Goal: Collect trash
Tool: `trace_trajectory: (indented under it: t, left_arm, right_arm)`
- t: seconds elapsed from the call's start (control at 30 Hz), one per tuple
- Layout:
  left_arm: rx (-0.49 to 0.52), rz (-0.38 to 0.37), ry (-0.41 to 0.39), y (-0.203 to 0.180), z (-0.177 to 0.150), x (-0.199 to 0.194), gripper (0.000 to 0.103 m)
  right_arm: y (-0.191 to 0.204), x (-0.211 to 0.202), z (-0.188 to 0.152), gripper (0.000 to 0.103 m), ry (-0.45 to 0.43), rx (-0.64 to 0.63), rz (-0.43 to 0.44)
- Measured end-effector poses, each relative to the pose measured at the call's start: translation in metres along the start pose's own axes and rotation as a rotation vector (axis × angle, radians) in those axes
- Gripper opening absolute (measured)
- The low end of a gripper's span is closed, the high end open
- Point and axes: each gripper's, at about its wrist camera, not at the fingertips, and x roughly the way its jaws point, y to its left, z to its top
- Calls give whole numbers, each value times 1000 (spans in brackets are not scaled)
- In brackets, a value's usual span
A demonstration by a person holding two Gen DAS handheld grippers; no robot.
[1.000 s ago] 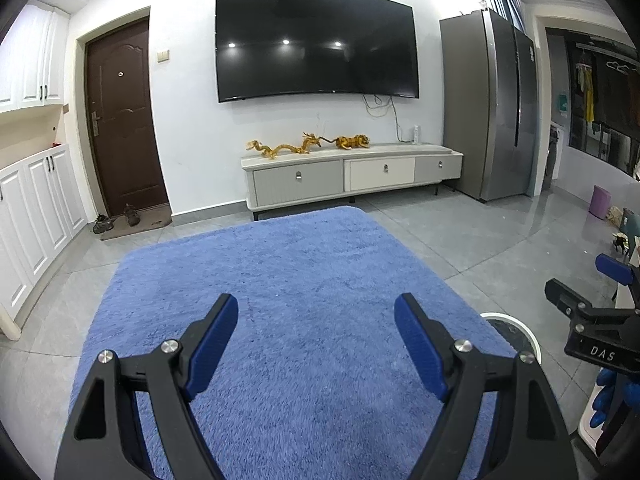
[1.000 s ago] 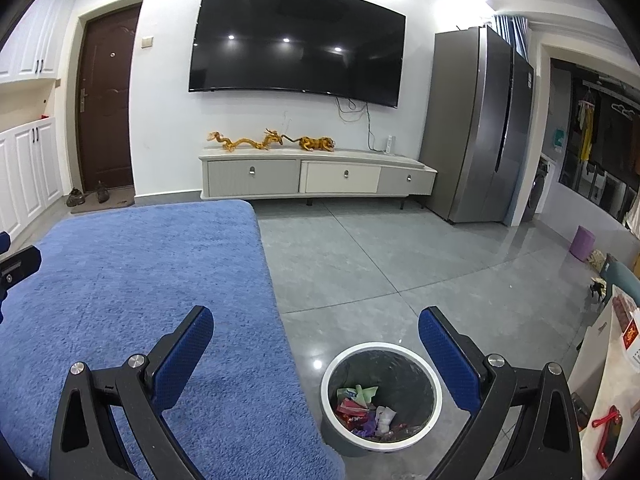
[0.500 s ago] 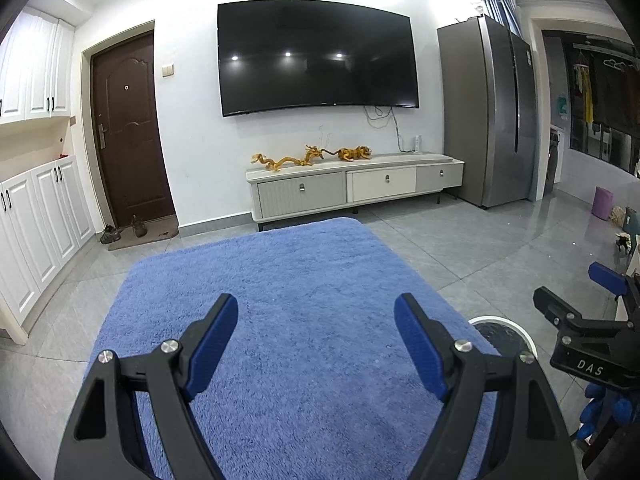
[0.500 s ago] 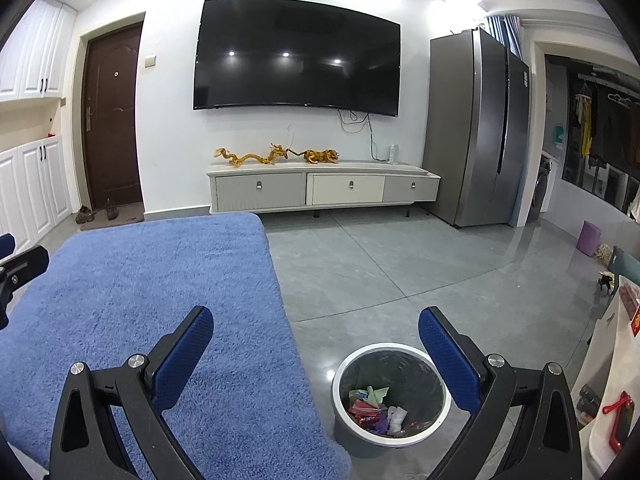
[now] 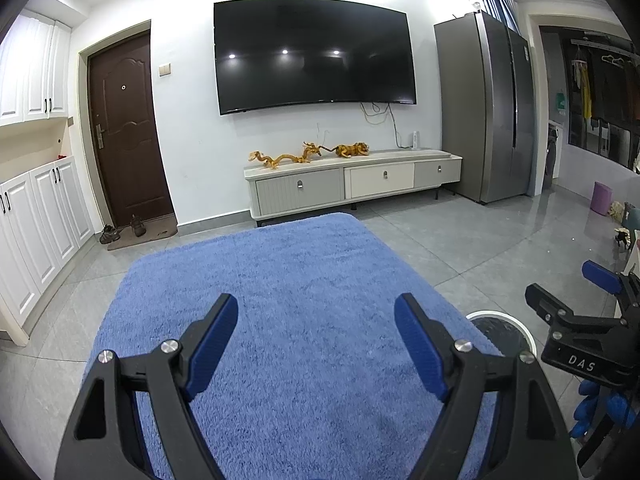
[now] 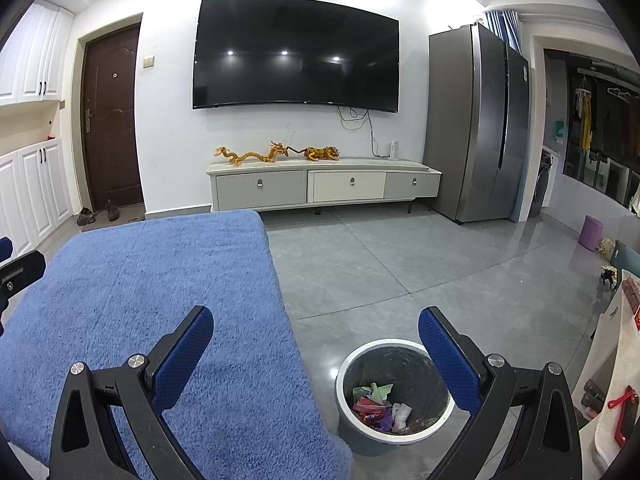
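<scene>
A round grey bin with a white rim stands on the floor by the right edge of a blue fluffy cloth. Crumpled wrappers and paper lie inside it. My right gripper is open and empty, held above the cloth's right edge and the bin. My left gripper is open and empty above the blue cloth. In the left wrist view the bin's rim shows at right, with the right gripper beyond it. I see no trash on the cloth.
A white TV cabinet with golden figurines stands under a wall TV. A grey fridge is at right, a brown door and white cupboards at left. A purple stool stands far right.
Both views have tilted upward a little, so the room sits lower in frame. Both grippers stay open and empty.
</scene>
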Motion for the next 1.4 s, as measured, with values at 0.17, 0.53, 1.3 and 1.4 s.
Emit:
trace_trajectory:
  t: [0.17, 0.53, 1.3, 1.4]
  left_arm:
    - [4, 2, 4, 0, -5, -2, 80]
    - [-6, -1, 3, 3, -8, -8, 80]
    - [20, -16, 21, -5, -9, 1, 80]
    - [30, -21, 22, -5, -9, 7, 80]
  right_arm:
    - [0, 1, 0, 103, 4, 5, -1]
    - [1, -2, -5, 103, 17, -5, 2]
    - [-9, 5, -7, 103, 35, 24, -4]
    - [-8, 12, -5, 103, 48, 22, -15]
